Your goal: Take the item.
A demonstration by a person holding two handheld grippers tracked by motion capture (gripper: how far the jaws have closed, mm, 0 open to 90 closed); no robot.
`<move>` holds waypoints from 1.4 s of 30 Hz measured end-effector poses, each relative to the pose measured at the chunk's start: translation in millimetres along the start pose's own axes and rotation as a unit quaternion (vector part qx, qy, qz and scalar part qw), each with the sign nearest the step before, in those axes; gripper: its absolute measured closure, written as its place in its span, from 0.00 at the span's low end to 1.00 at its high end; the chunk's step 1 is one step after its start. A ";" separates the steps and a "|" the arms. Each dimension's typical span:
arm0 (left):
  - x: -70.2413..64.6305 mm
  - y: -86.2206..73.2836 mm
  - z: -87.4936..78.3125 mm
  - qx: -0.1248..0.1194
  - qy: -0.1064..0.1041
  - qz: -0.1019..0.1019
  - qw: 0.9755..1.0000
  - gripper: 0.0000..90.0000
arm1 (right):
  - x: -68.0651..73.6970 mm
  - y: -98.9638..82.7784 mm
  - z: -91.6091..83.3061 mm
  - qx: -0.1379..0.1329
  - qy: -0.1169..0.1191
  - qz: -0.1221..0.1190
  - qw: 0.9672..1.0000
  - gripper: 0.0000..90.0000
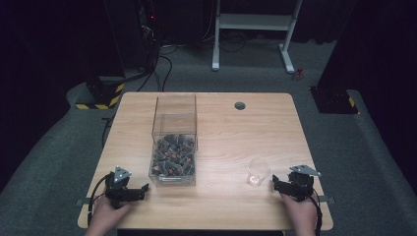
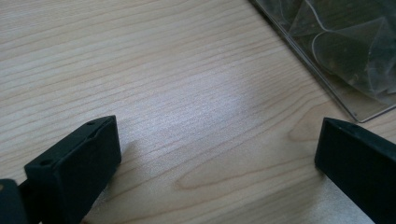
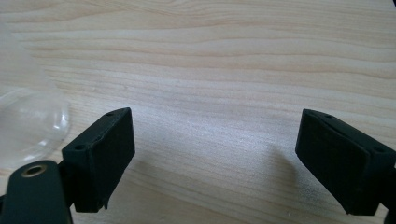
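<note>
A clear plastic box [image 1: 173, 147] stands left of the table's middle, its lower part holding several small dark wrapped pieces [image 1: 172, 157]. Its near corner [image 2: 336, 51] is in the left gripper view at the upper right. A small clear cup [image 1: 258, 172] stands near the front right, and its rim [image 3: 32, 126] lies at the left edge of the right gripper view. My left gripper [image 1: 141, 190] [image 2: 217, 140] rests open on the table just left of the box. My right gripper [image 1: 276, 183] [image 3: 215, 135] rests open just right of the cup. Nothing lies between either pair of jaws.
The wooden table [image 1: 231, 132] has a round grommet hole [image 1: 240, 105] near its far edge. A white desk frame [image 1: 253, 29] stands on the floor beyond it, with cables and a yellow-and-black striped base [image 1: 101, 96] at the far left.
</note>
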State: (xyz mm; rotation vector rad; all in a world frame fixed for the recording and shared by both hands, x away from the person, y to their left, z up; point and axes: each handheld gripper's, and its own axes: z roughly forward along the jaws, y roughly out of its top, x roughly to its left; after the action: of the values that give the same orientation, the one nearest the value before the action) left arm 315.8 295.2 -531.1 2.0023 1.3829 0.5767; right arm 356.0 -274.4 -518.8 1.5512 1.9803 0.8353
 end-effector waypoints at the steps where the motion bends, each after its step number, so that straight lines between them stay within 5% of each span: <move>1: 0.1 0.0 -0.1 0.000 0.001 0.001 1.000 0.01 | 0.6 0.4 -1.2 -0.003 0.000 -0.001 1.000 0.14; 42: 0.1 0.0 -0.1 0.000 -0.001 -0.001 1.000 0.01 | 18.9 27.2 -45.4 -0.076 0.033 -0.043 0.996 0.15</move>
State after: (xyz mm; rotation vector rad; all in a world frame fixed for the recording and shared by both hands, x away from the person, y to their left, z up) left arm 315.8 295.4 -531.1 2.0008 1.3830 0.5741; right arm 338.1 -259.1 -467.8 1.3602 1.9656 0.9888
